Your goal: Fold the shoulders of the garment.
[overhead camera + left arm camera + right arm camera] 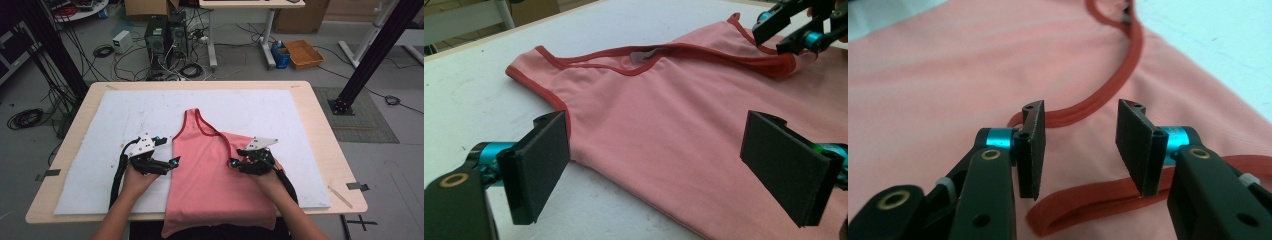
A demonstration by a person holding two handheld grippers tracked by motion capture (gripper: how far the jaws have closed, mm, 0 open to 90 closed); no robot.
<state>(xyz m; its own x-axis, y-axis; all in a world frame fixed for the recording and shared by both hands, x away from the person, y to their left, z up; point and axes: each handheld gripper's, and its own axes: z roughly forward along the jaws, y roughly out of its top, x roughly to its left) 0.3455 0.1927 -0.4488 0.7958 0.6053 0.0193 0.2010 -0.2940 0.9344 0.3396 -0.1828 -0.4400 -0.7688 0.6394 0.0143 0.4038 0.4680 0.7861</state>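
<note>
A pink tank top (212, 175) with red trim lies on the white mat (120, 130), and its hem hangs over the table's front edge. My left gripper (175, 161) is at the garment's left edge. Its jaws (656, 170) stand wide open over the pink cloth and hold nothing. My right gripper (234, 163) rests on the right side of the top, by the red trim (1098, 107). The right gripper (1080, 145) is open, with a loop of trim on the cloth below the gap and no pad pressing on it. The right gripper (796, 30) also appears far off in the left gripper view.
The mat covers most of the wooden table (320, 130). Beyond the table, the floor holds computer towers (165, 35), tangled cables, an orange tray (303, 53) and black frame posts (372, 55).
</note>
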